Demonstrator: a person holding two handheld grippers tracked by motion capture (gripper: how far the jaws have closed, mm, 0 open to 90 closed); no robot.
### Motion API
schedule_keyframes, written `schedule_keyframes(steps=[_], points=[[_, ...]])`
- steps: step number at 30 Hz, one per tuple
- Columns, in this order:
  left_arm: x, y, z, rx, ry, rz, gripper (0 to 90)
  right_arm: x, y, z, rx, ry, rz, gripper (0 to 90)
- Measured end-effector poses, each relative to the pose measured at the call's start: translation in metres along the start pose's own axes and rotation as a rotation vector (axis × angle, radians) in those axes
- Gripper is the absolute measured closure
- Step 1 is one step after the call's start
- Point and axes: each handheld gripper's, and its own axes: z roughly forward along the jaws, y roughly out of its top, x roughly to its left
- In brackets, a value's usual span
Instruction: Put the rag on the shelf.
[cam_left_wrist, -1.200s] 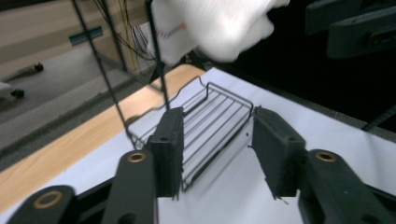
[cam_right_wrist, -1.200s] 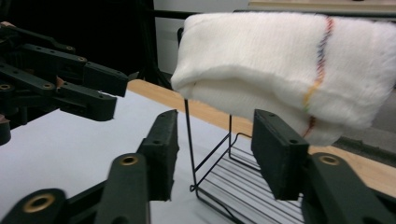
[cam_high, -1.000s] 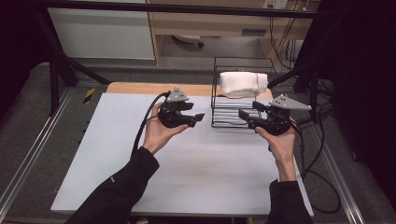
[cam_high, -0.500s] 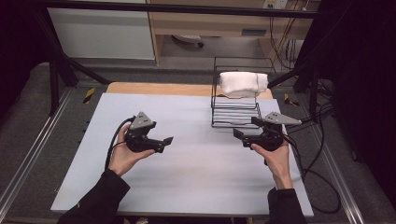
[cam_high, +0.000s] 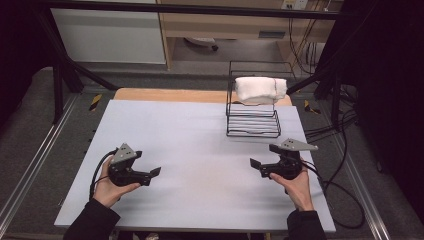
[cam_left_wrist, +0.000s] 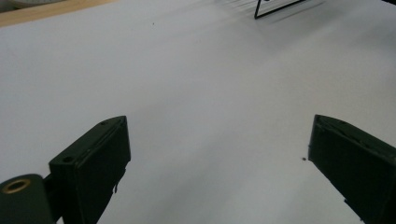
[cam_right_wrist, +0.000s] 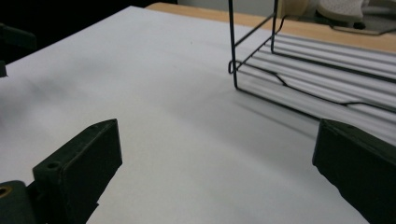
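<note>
Both handheld black grippers, left (cam_high: 155, 172) and right (cam_high: 256, 164), have just spread wide, empty, near the black wire rack (cam_high: 252, 124) holding a folded white towel (cam_high: 260, 90); no lettering is readable.

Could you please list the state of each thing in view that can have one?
Left gripper: jaws just opened wide, nothing between them, low over the table.
Right gripper: jaws just opened wide, nothing between them, near the rack.
White towel: folded, lying on the top tier of the rack.
Wire rack: upright at the table's far right, lower shelf bare.
</note>
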Motion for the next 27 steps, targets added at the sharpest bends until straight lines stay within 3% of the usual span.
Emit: schedule_keyframes(steps=[8,18,27], points=[[0.011,-0.026,-0.013,0.001,0.005,-0.035,5.4,-0.002,-0.028,0.001,0.081,0.014,-0.003,0.9],[0.017,-0.041,-0.017,0.023,0.003,-0.022,5.4,-0.005,-0.057,-0.010,0.117,0.026,0.036,0.9],[0.018,-0.046,-0.016,0.037,0.003,-0.026,5.4,-0.007,-0.063,-0.012,0.135,0.038,0.051,1.0]])
